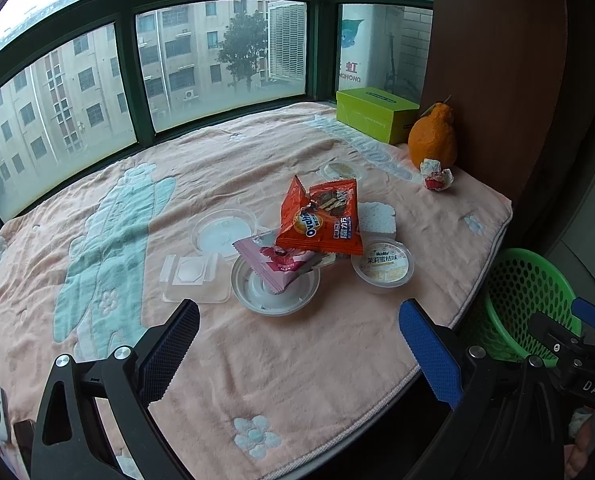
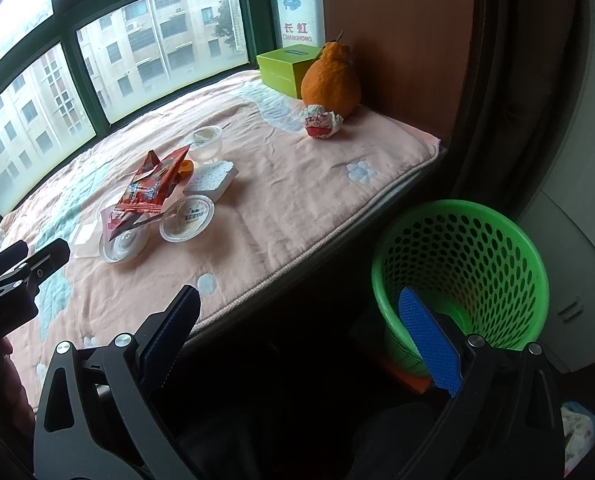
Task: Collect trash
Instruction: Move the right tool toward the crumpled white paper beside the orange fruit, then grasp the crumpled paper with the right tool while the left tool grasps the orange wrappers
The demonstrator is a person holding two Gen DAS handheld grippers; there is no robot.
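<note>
On the window ledge, spread with a pink towel [image 1: 297, 360], a small heap of trash is lying near the middle. An orange snack wrapper [image 1: 321, 216] is sitting on top, leaning over a pink wrapper [image 1: 275, 262] whose point is dipping into a round clear lid [image 1: 275, 290]. Just right of that lid a sealed jelly cup [image 1: 382, 266] is standing upright, and behind it a white foam block [image 1: 375, 218] is lying flat. To the left a square clear container [image 1: 193, 276] and a round clear tub [image 1: 223, 232] are resting side by side, touching the heap. Farther back another small clear cup [image 1: 341, 170] is sitting alone.

Well apart from the heap, toward the far right corner, a crumpled red-and-white wrapper [image 1: 436, 175] is lying just in front of a bumpy orange fruit [image 1: 433, 138], and a green box [image 1: 373, 114] is standing behind the fruit against the window.

The left gripper [image 1: 297, 352] is hovering over the near edge of the towel, its jaws spread wide and holding nothing, pointing at the heap. The right gripper [image 2: 297, 340] is hanging off the ledge's edge, jaws likewise spread wide and holding nothing, one blue pad in front of the green mesh basket [image 2: 461, 280] that is standing on the floor below the ledge's right end.
</note>
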